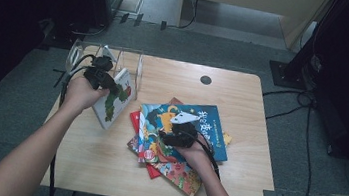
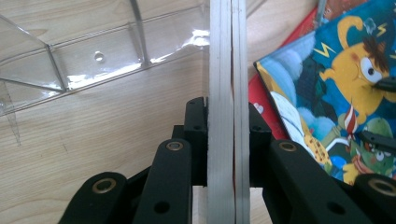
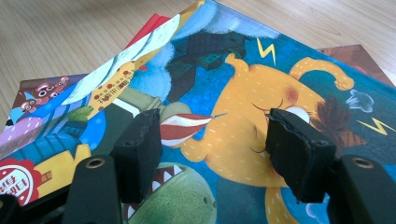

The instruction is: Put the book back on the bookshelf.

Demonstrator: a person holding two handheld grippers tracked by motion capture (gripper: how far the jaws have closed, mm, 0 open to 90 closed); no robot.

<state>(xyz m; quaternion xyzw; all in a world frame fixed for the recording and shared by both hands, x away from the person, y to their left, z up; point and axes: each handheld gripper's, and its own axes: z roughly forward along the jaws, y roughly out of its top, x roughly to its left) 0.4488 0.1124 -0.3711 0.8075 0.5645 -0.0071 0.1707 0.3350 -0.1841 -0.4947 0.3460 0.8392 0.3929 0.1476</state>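
Wooden surface [image 1: 104, 160] under a pile of picture books [image 1: 175, 153], blue cover [image 3: 243, 93] topmost. Clear plastic rack [image 2: 70, 70] at the far left corner. White book [image 2: 228, 93] lifted on edge beside the rack, clenched in the left claw [image 2: 228, 140]. Right claw [image 3: 215, 149] spread wide, released, low over the blue cover.

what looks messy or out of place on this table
The picture books lie in a loose, fanned pile, each turned a different way with corners jutting out, rather than standing in the clear plastic rack at the table's far left. One white book is tilted in the left hand-held gripper. Nothing looks damaged.
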